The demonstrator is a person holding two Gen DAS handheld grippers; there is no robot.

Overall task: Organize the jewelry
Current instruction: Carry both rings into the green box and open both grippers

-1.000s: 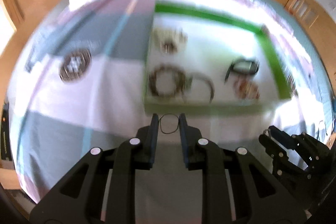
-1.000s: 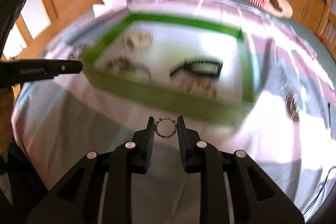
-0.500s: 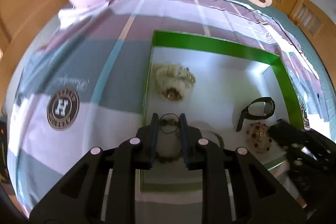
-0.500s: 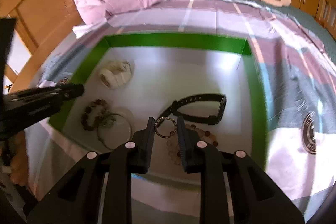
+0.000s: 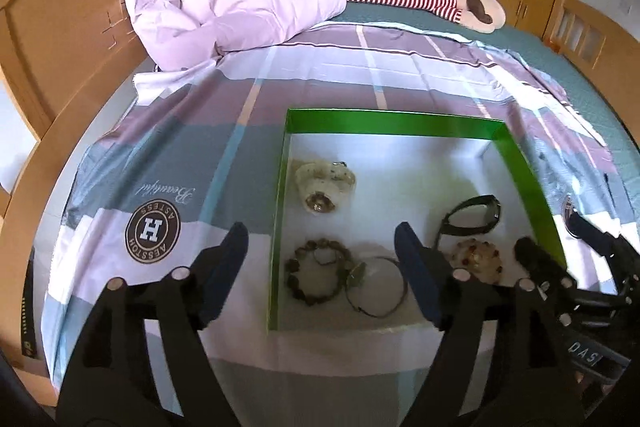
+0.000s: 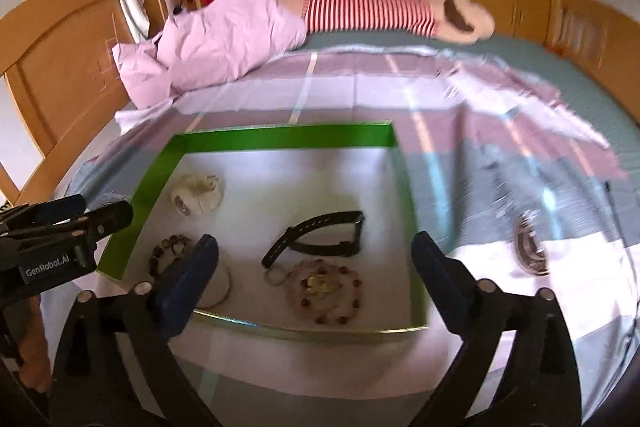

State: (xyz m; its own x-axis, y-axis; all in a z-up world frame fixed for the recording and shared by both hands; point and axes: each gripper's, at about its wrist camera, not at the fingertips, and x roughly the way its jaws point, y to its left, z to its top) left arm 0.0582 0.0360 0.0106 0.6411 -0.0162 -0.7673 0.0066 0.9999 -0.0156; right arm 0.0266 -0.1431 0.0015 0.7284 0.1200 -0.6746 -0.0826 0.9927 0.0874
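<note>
Both claws have spread wide since half a second ago, when each pinched a small ring between its fingers; now the left claw [image 5: 320, 251] and the right claw [image 6: 314, 255] stand apart and hold nothing. Inside the shallow green-walled box with a white floor [image 5: 400, 121], which sits on the checked purple, grey and white bedsheet [image 5: 168, 155], lie a cream bead bracelet [image 5: 325, 185], a dark brown bead bracelet [image 5: 316, 277], a thin wire bangle [image 5: 378, 287], a black strap watch [image 6: 320, 237] and a pale bracelet with red beads [image 6: 326, 289]. A small silver ring [image 6: 274, 275] rests just beside the pale bracelet, below the watch strap; the left claw's thin dark ring cannot be picked out with certainty. On the sheet, a round brown badge [image 5: 153, 231] reads "AESSTOH" around a big "H", with the script word "Beautiful" above it. The left tool's body in the right wrist view is marked "GenRobot.AI" [image 6: 47, 261].
</note>
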